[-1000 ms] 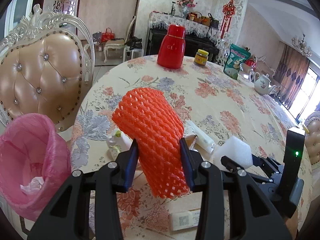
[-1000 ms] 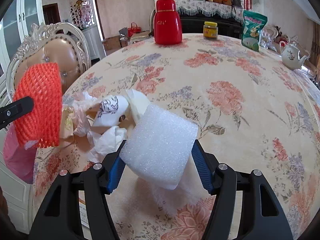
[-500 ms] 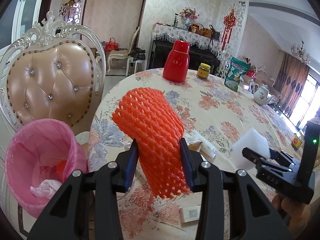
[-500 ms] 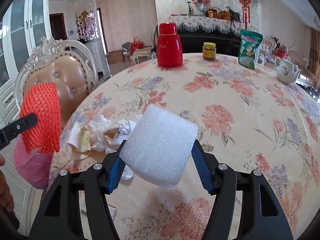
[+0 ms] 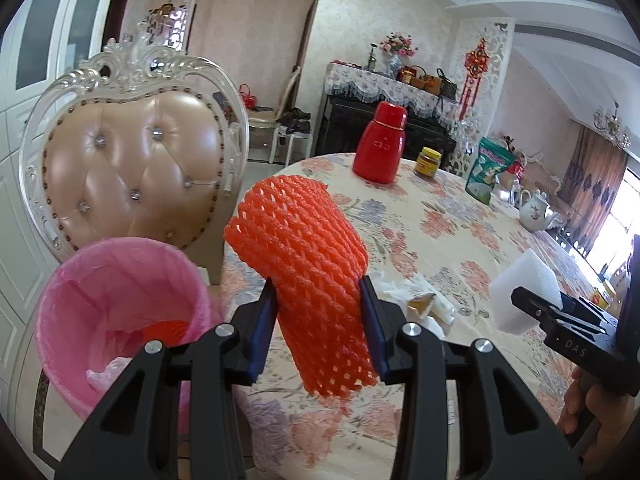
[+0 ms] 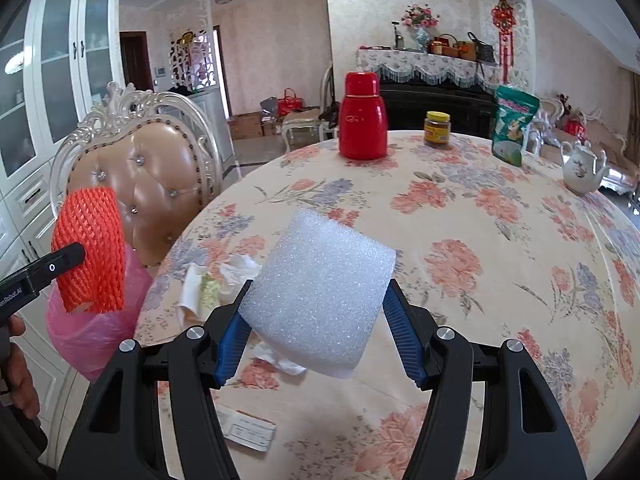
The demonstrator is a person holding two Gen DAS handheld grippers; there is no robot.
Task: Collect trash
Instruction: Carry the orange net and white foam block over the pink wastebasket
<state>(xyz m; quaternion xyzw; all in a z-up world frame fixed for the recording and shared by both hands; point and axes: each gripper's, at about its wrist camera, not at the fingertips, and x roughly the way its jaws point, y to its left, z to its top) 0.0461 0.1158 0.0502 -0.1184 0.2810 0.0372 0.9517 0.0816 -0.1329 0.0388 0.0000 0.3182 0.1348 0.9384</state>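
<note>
**Both grippers loaded, bin just off the table edge**

Here the left gripper (image 5: 318, 322) is clamped on an orange foam fruit net (image 5: 304, 276), its blue pads pressing the net's lower half so the mesh bulges above and hangs below. The net is held in the air over the near rim of the round table (image 6: 500, 240), just beside the pink-lined trash bin (image 5: 120, 304), which stands off the table edge in front of the tufted chair (image 5: 132, 176). The right gripper (image 6: 316, 332) is closed on a white foam block (image 6: 320, 292), held above the cloth.

Both pieces look very light, soft and springy; a mid-body pinch suits them, and they would likely squash rather than slip, then drop slowly once freed. The bin mouth is wide and already holds some red netting and plastic.

Crumpled tissues and wrappers (image 6: 218, 280) and a small paper label (image 6: 250, 430) lie on the table near its edge. The path leftward to the bin looks open; the chair back stands close behind it.
</note>
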